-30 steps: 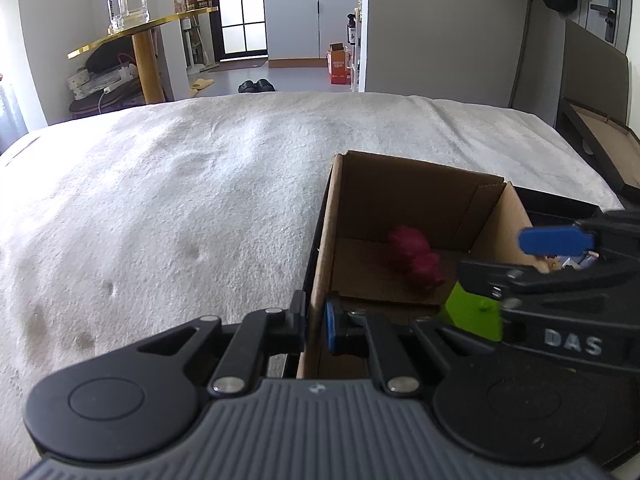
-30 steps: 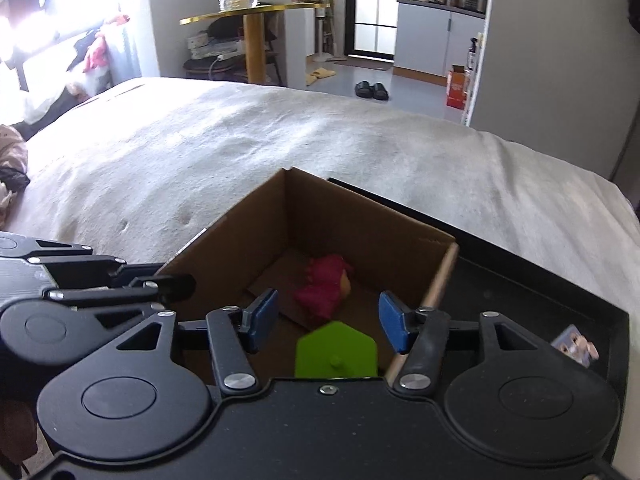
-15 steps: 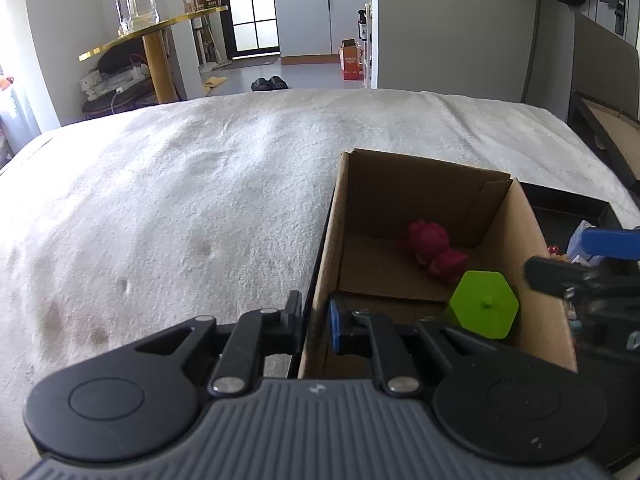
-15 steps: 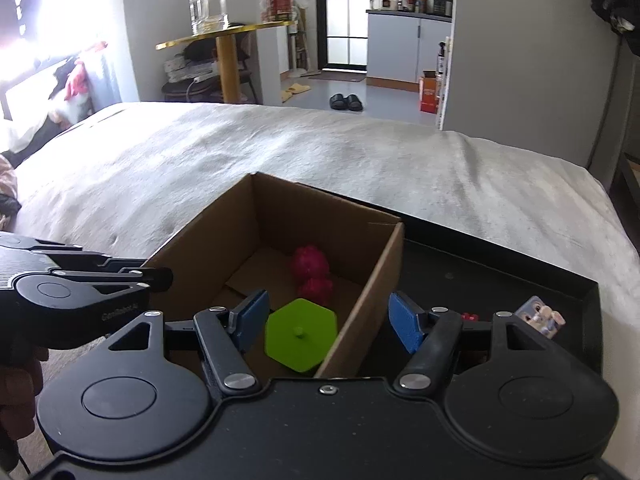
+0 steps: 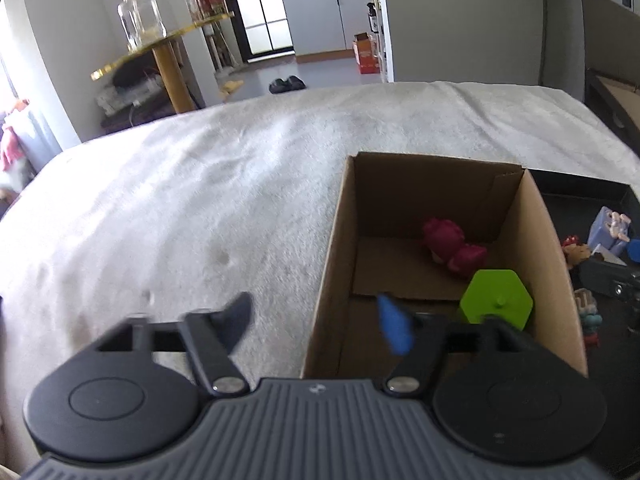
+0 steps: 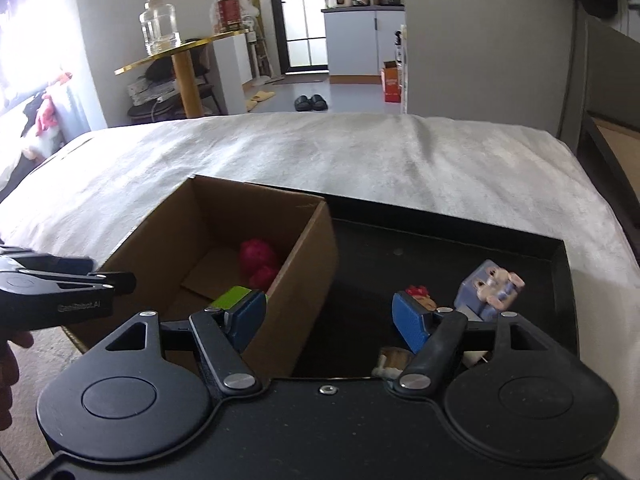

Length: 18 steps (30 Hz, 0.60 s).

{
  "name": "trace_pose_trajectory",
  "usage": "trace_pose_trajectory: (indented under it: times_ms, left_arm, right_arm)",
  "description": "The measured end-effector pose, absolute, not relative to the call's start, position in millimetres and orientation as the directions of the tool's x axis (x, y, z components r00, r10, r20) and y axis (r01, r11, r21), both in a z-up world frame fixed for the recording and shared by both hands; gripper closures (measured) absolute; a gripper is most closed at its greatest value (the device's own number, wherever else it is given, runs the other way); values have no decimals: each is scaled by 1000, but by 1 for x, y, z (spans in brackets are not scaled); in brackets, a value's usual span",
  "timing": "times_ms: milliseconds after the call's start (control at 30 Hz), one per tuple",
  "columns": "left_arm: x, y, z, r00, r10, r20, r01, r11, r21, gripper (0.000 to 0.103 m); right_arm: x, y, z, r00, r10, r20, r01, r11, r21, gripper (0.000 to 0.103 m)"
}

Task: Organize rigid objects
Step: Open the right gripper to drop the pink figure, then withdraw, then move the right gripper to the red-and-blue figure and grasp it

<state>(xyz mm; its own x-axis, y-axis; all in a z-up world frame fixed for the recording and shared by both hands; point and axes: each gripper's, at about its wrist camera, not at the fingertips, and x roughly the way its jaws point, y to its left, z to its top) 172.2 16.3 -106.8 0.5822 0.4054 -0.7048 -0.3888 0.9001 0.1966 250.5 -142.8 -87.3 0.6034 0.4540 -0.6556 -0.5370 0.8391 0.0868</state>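
Note:
A cardboard box (image 5: 552, 240) (image 6: 312, 248) stands on the white bed, open at the top. Inside lie a green hexagonal block (image 5: 496, 300) (image 6: 232, 298) and a dark pink toy (image 5: 452, 242) (image 6: 258, 262). My left gripper (image 5: 316, 326) is open and empty, its fingers astride the box's left wall. My right gripper (image 6: 332, 318) is open and empty, over the box's right wall and the black tray (image 6: 432, 248). In the tray lie a pale blue block toy (image 6: 486, 288) (image 5: 610, 228) and small figures (image 6: 420, 296) (image 5: 576, 250).
The bed cover (image 5: 180, 208) spreads wide to the left and beyond the box. A gold side table with a glass jar (image 6: 160, 30) stands past the bed's far edge. A dark frame with cardboard (image 5: 612, 92) stands at the right.
My left gripper has opened from shut on the box's left wall. My right gripper has moved right, off the box and over the tray. The green block lies in the box.

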Motion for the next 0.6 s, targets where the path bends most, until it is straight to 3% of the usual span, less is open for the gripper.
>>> trace_pose_trajectory:
  times_ms: [67, 600]
  left_arm:
    - [174, 13, -106, 582, 415, -700, -382, 899, 215, 20]
    - [182, 0, -113, 547, 446, -709, -362, 889, 280, 16]
  right_arm:
    - [253, -148, -91, 602, 447, -662, -527, 845, 92, 33]
    - [266, -174, -138, 554, 351, -755, -430, 897, 102, 34]
